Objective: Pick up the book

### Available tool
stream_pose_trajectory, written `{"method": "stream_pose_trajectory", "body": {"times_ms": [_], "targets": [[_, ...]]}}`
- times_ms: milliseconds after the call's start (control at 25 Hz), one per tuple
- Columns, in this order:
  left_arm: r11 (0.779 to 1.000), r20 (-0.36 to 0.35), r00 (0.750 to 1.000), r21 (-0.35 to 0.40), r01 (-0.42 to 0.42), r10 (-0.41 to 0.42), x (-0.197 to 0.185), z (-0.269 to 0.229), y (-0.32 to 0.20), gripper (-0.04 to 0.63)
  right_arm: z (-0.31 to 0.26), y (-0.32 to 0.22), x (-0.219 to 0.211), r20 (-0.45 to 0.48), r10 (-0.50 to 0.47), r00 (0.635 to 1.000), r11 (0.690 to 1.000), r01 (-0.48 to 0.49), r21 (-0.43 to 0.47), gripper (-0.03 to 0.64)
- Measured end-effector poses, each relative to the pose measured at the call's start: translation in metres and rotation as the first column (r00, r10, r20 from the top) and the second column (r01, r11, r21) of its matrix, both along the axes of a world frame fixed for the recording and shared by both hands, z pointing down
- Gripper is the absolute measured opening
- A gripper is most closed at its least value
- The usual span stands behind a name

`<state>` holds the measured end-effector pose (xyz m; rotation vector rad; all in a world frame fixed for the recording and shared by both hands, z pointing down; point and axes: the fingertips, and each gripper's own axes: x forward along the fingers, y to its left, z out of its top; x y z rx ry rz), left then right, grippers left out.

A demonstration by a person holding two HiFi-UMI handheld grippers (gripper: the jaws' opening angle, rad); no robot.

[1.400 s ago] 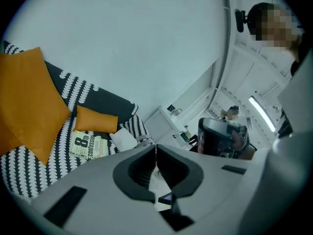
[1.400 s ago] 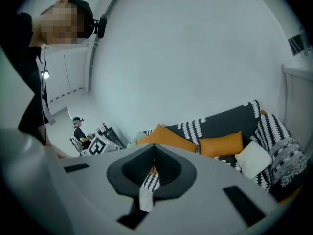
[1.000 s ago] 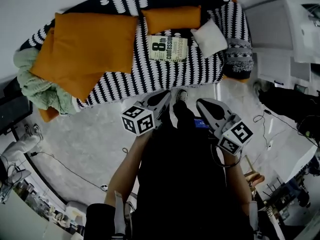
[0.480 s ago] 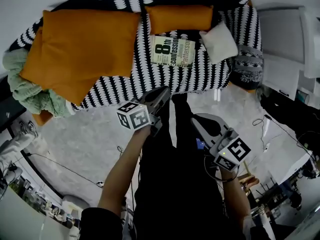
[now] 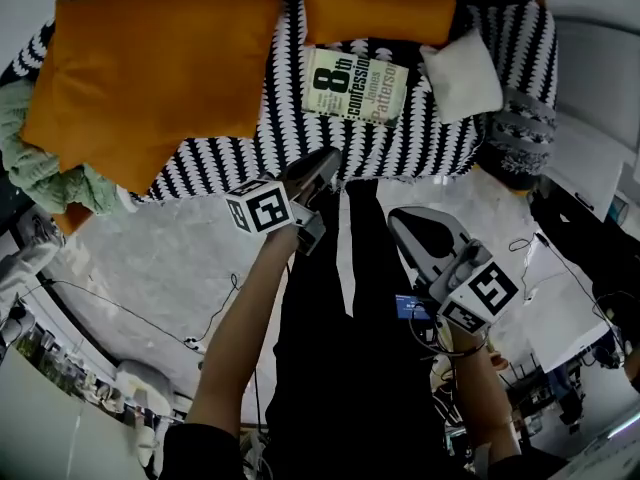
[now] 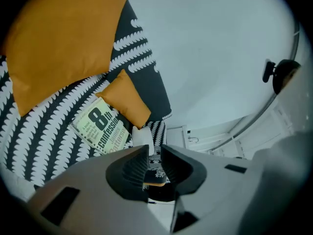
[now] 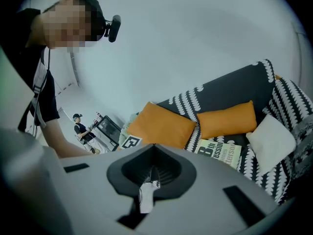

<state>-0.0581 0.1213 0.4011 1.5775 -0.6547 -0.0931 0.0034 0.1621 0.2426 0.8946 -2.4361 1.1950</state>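
Note:
The book [image 5: 355,85], a pale green paperback with a big "8th", lies flat on the black-and-white striped sofa throw [image 5: 300,148], between the orange cushions and a white pillow. My left gripper [image 5: 322,163] hangs at the sofa's front edge, short of the book. Its jaws have just been opening and stand a narrow gap apart with nothing between them. The left gripper view shows the book [image 6: 101,126] up and to the left of that gripper [image 6: 155,153]. My right gripper [image 5: 402,224] is lower, over the floor, jaws shut and empty. From that gripper [image 7: 153,150] the book [image 7: 220,153] lies ahead to the right.
A large orange cushion [image 5: 150,68] and a smaller one [image 5: 375,10] flank the book, and a white pillow [image 5: 460,76] lies to its right. A green knit blanket [image 5: 40,173] hangs at the sofa's left end. Cables [image 5: 130,318] cross the marble floor. A person [image 7: 85,131] stands far off.
The left gripper has moved forward to the sofa's front edge, and its marker cube has rolled. The right gripper has dropped lower and to the right. The sofa now sits higher in the head view.

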Motion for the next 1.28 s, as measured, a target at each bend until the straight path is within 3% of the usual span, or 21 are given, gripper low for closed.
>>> {"method": "stream_pose_trajectory", "body": {"times_ms": [240,560,840,1280], "targets": [[0.994,0.036,0.995,-0.053,0.094,-0.092,0.001,0.063,-0.016,0.106,0.034,-0.024,0.017,0.012,-0.025,1.000,1.000,0.025,-0.010,0.017],[0.987,0.100,0.987,-0.084,0.135,-0.126,0.000,0.119,-0.010,0.147,0.065,-0.033,0.035,0.031,-0.067,0.997,0.997,0.068,-0.023,0.017],[0.967,0.074,0.972,-0.107,0.232,-0.224,0.006,0.162,-0.013,0.166,0.091,-0.037,0.056,0.028,-0.110,0.994,0.992,0.112,-0.051,0.017],[0.953,0.080,0.961,-0.128,0.275,-0.266,0.009,0.219,-0.017,0.207,0.123,-0.025,0.049,0.053,-0.170,0.984,0.979,0.175,-0.105,0.017]]}}
